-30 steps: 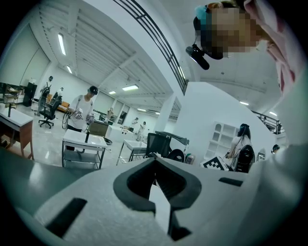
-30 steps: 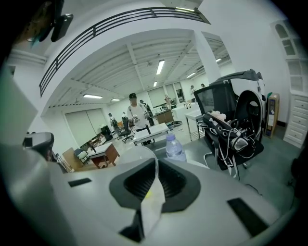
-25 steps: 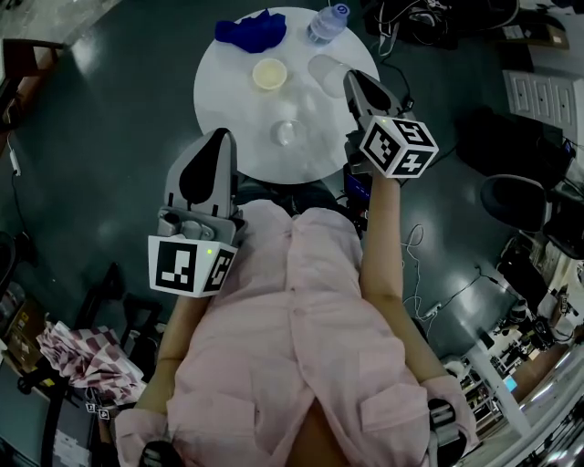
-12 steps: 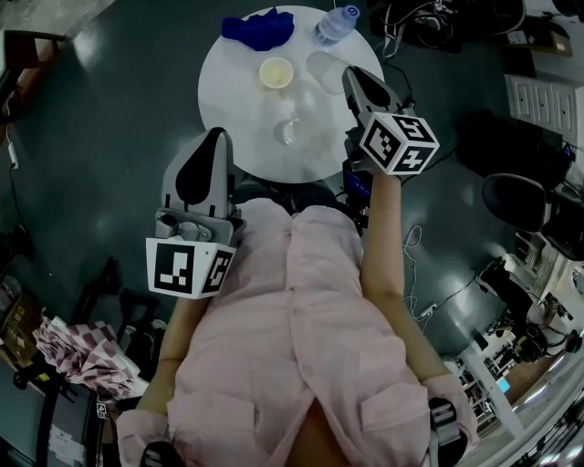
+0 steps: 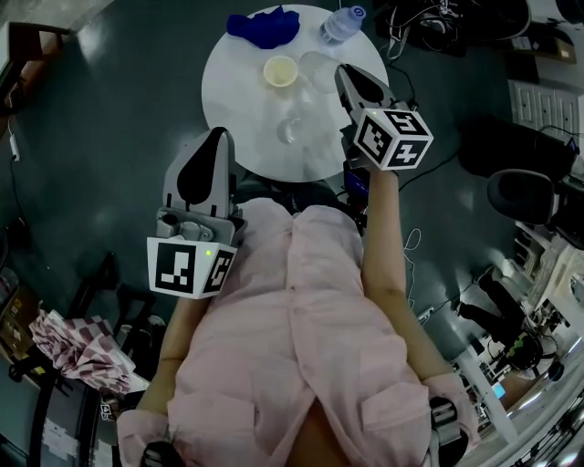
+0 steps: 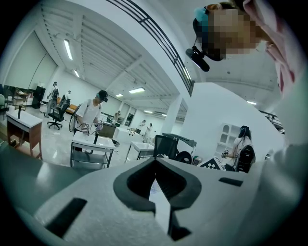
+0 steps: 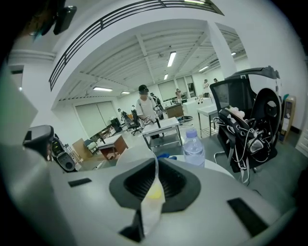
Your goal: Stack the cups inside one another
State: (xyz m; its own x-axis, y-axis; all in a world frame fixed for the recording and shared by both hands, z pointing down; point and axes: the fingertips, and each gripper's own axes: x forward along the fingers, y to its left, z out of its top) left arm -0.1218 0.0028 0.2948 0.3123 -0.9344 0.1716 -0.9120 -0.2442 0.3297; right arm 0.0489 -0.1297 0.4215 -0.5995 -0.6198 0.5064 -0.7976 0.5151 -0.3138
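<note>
In the head view a round white table (image 5: 239, 100) carries a pale yellow cup (image 5: 280, 70), a clear cup (image 5: 315, 67) to its right and another clear cup (image 5: 288, 131) nearer me. My right gripper (image 5: 345, 75) hovers over the table's right edge, just right of the far clear cup, jaws together and empty. In the right gripper view only a thin slit shows between the jaws of the right gripper (image 7: 154, 192), with the yellow cup (image 7: 155, 193) visible through it. My left gripper (image 5: 217, 137) hangs off the table's near-left edge, shut and empty.
A blue cloth (image 5: 265, 25) and a water bottle (image 5: 342, 24) sit at the table's far side; the bottle (image 7: 194, 146) also stands ahead in the right gripper view. Chairs, cables and equipment crowd the floor to the right. Desks and people fill the room behind.
My right gripper has slid a little left, farther over the table toward the far clear cup. The left gripper has stayed put.
</note>
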